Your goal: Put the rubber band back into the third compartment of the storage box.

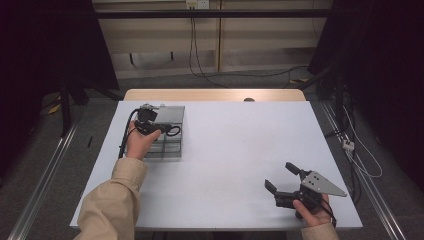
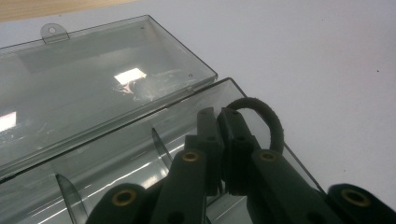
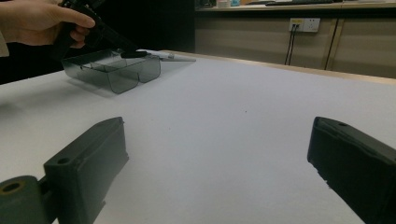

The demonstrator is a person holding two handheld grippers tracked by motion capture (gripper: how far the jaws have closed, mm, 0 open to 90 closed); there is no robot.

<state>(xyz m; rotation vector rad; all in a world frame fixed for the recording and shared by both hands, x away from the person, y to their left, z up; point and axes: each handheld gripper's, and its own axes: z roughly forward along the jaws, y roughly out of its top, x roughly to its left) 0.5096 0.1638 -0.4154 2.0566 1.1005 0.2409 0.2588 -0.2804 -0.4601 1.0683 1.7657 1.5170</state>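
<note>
Smoky clear plastic box point(image 2: 116, 140) lies open directly beneath the left gripper point(image 2: 223, 122), whose jaws pinch a black hair tie point(image 2: 273, 122) over its end compartment, while the right gripper point(image 1: 281, 181) waits open, well apart.

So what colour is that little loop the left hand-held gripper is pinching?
Black loop, clearest in the left gripper view.

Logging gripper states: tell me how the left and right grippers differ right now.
The left gripper is shut on a black hair tie over the open clear plastic box; the right gripper is open, empty, and far from the box. Both are hand-held with black jaws.
</note>
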